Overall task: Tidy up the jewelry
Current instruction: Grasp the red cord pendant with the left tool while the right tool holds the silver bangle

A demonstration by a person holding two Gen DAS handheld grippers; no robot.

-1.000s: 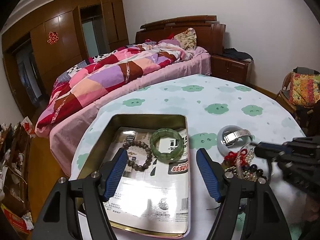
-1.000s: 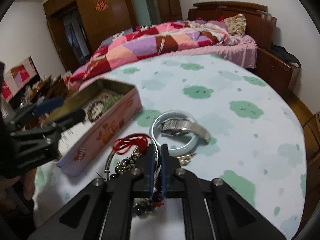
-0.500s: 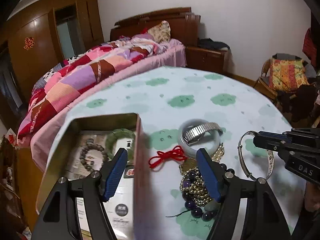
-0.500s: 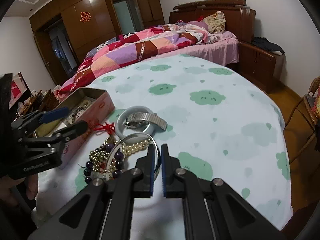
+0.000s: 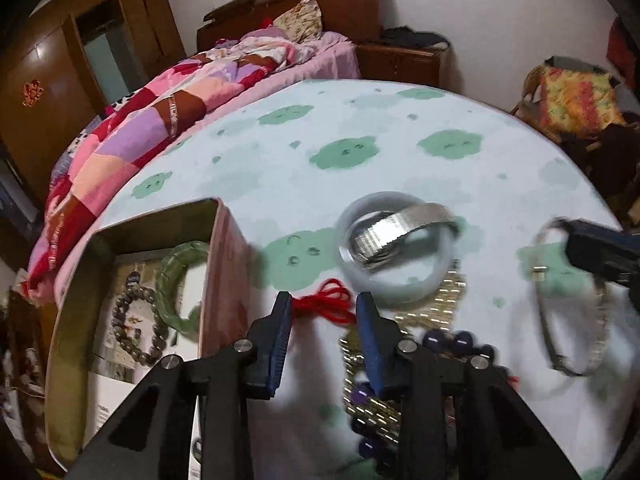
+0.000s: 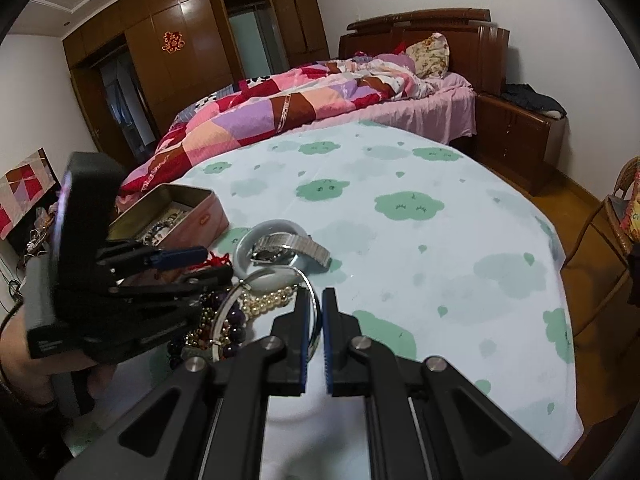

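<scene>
1. Two grippers are being worked over the jewelry heap on the cloud-patterned tabletop (image 5: pixel 360 128), beside the open tin box (image 5: pixel 224 264)
2. A thin silver bangle (image 5: pixel 576 308) is being held off the heap by the right gripper (image 6: pixel 316 308), its jaws being pressed shut on the band
3. The left gripper (image 5: pixel 320 320) is being lowered over the red knotted cord (image 5: pixel 326 306); its jaws have just been closing to roughly half their spread, and the cord is lying between them, though no grip is being shown yet
4. A pale bangle (image 5: pixel 400 276) with a metal watch (image 5: pixel 404 228) lying across it is being left just beyond the cord, with gold chains (image 5: pixel 444 300) and dark beads (image 5: pixel 456 338) piled next to it
5. A green bangle (image 5: pixel 176 280) and a brown bead bracelet (image 5: pixel 132 332) are already being kept inside the box
6. The step in hand is being judged as the pick-up of the cord, while the silver bangle is being held out of the way
7. The next move is being judged to call for full closing on the cord, a gentle lift free of the chains and a carry leftward over the box wall
</scene>
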